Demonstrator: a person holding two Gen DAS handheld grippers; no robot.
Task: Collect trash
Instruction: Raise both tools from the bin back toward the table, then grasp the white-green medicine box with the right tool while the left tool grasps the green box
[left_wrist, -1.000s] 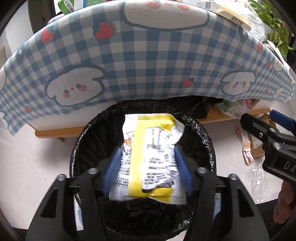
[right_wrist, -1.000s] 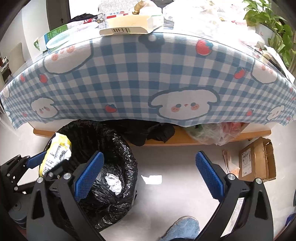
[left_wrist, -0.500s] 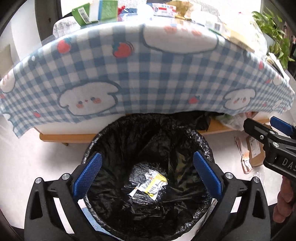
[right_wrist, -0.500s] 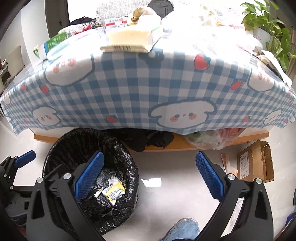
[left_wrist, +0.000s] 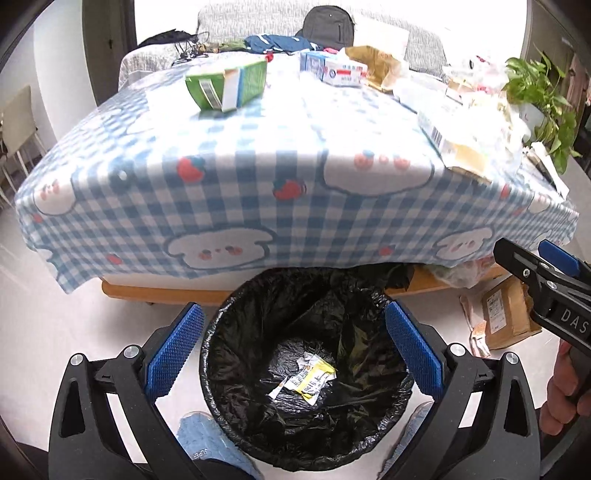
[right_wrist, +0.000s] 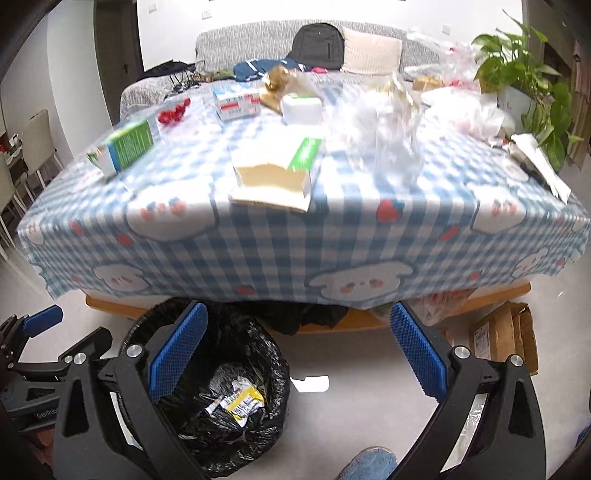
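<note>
From my feed, the surface (right_wrist: 295, 236) wears a blue-and-white checked cloth with cartoon puppies and strawberries, and it is littered: a green carton (left_wrist: 229, 84) lying on its side, a blue-and-white box (left_wrist: 334, 70), an opened box with a green edge (right_wrist: 280, 170), and crumpled clear plastic (right_wrist: 384, 122). Behind it I see a grey sofa (right_wrist: 251, 44) carrying a dark backpack (right_wrist: 317, 46), and a leafy plant (right_wrist: 524, 77) at the right. On the pale floor sit a cardboard box (right_wrist: 502, 339) and a white scrap (right_wrist: 310, 384).

The bin (left_wrist: 218, 365), lined with a black bag, stands on the floor just in front of the surface. A crumpled yellow-and-white wrapper (left_wrist: 308, 376) lies at its bottom.

My left gripper (left_wrist: 291, 347) hangs above the bin, its fingers spread wide with nothing between them. My right gripper (right_wrist: 299, 350) has its fingers wide apart too, empty, beside the bin.
</note>
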